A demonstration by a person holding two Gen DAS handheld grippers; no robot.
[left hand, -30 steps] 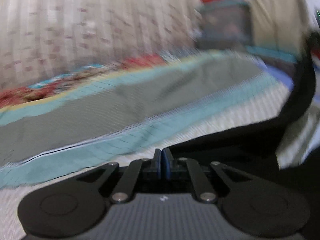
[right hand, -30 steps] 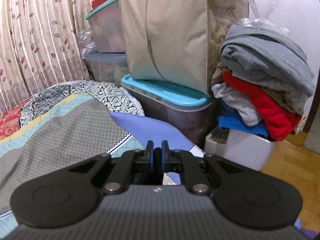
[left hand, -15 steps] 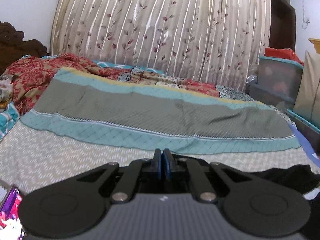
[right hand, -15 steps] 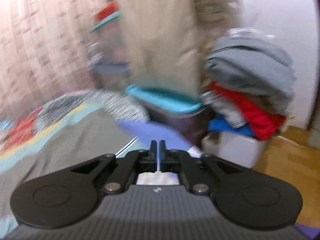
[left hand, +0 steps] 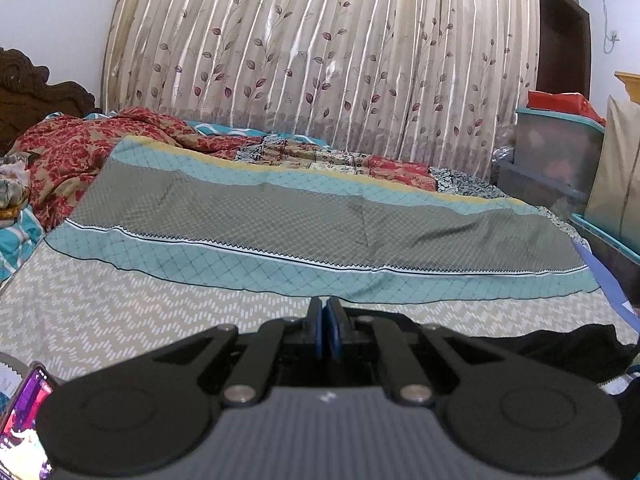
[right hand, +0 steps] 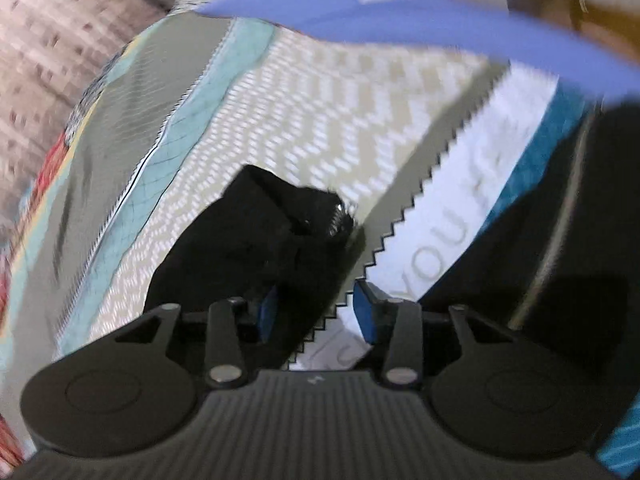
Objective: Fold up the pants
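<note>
The black pants point(right hand: 248, 240) lie bunched on the patterned bedspread point(right hand: 320, 92). My right gripper point(right hand: 316, 310) is open, tilted down just above the near end of the pants, with black cloth between its blue pads. In the left wrist view a strip of the pants point(left hand: 560, 350) shows at the lower right on the bed. My left gripper point(left hand: 325, 328) is shut with its blue pads together; it is level over the bedspread point(left hand: 160, 312), and I see nothing held in it.
A phone point(left hand: 24, 412) lies at the lower left on the bed. A red quilt point(left hand: 80, 152) is heaped at the headboard. Curtains point(left hand: 320, 60) hang behind the bed. Storage bins point(left hand: 560, 148) stand at the right. A blue sheet edge point(right hand: 400, 20) borders the bed.
My right gripper has opened and swung down from facing the storage bins to the black pants on the bed. My left gripper has turned toward the curtains and steadied, still shut.
</note>
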